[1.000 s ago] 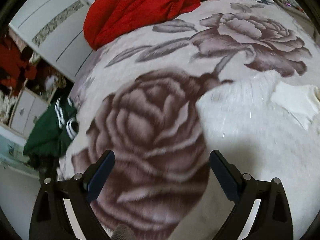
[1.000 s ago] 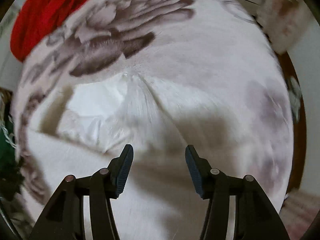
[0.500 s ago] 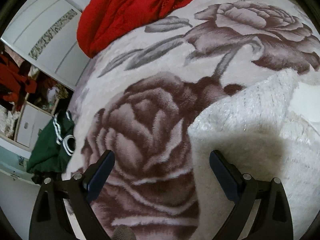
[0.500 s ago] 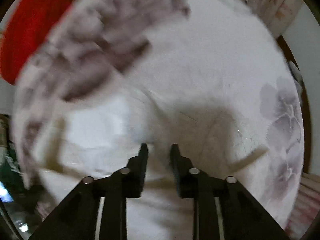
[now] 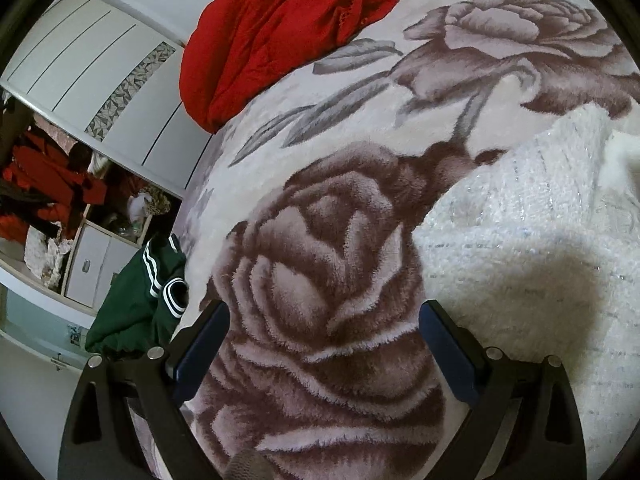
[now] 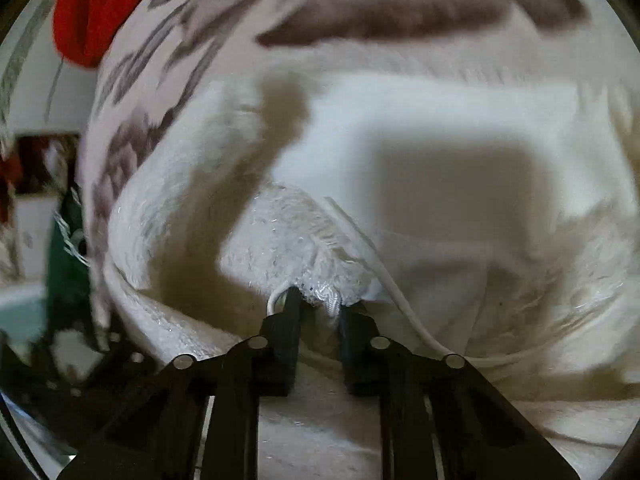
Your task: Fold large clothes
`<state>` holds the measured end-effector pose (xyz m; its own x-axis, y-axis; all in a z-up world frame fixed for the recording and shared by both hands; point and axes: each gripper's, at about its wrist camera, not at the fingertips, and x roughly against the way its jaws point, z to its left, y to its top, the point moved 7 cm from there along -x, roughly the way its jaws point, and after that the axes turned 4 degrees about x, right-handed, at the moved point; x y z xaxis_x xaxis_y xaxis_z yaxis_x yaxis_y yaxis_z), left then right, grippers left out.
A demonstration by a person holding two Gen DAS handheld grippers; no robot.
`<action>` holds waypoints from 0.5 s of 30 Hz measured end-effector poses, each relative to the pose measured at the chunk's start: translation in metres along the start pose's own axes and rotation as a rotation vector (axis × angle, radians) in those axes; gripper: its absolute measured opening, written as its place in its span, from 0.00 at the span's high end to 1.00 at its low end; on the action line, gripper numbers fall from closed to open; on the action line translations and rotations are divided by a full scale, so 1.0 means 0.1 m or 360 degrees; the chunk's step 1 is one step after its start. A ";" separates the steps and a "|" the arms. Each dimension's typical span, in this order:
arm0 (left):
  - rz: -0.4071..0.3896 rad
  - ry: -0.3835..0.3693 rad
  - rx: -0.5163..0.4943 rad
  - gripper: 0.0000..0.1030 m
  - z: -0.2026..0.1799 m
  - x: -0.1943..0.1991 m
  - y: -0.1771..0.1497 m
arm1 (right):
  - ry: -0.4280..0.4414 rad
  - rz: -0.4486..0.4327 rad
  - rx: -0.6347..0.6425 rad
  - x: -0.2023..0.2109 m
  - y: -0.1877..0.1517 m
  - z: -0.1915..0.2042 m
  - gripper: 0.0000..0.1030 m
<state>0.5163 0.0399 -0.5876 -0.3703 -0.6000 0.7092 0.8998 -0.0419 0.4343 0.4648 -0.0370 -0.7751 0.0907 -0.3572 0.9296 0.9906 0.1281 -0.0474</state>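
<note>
A fluffy white knitted garment (image 5: 520, 248) lies on the rose-patterned bed blanket (image 5: 332, 248), at the right of the left wrist view. My left gripper (image 5: 324, 332) is open and empty, low over the blanket just left of the garment's edge. My right gripper (image 6: 320, 300) is shut on a bunched fold of the white garment (image 6: 296, 236) and lifts it off the rest of the cloth, which spreads around it. The right view is blurred.
A red garment (image 5: 296, 20) is heaped at the far side of the bed; it also shows in the right wrist view (image 6: 80, 12). A green jacket with white stripes (image 5: 136, 304) hangs off the bed's left edge. White wardrobe doors (image 5: 92, 72) and cluttered shelves stand beyond.
My right gripper closed from open onto a fold of the white garment and pulled it up. My left gripper stayed open and shifted slightly, with the garment edge now nearer.
</note>
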 end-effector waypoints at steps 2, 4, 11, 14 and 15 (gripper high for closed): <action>-0.0006 -0.0016 0.0022 0.05 0.06 0.04 -0.01 | -0.0182 -0.0158 0.0074 0.20 0.04 0.03 0.87; -0.0005 -0.0039 0.0040 0.05 0.11 0.07 -0.03 | -0.0252 -0.0229 0.0056 0.33 0.12 -0.04 0.87; -0.0022 -0.0139 0.0048 0.05 0.35 0.35 -0.21 | 0.0012 -0.0160 -0.0149 0.65 -0.25 -0.16 0.58; -0.0038 -0.0190 0.0056 0.05 0.49 0.57 -0.41 | 0.0032 -0.0278 -0.0265 1.27 -0.88 -0.41 0.50; -0.0029 -0.0218 0.0054 0.05 0.53 0.67 -0.52 | -0.0003 -0.0310 -0.0315 1.50 -1.21 -0.57 0.50</action>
<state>0.4323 0.0440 -0.5337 -0.4168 -0.4848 0.7690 0.8850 -0.0233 0.4650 0.3643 -0.1589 -0.6502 -0.1034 -0.3559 0.9288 0.9901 -0.1260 0.0619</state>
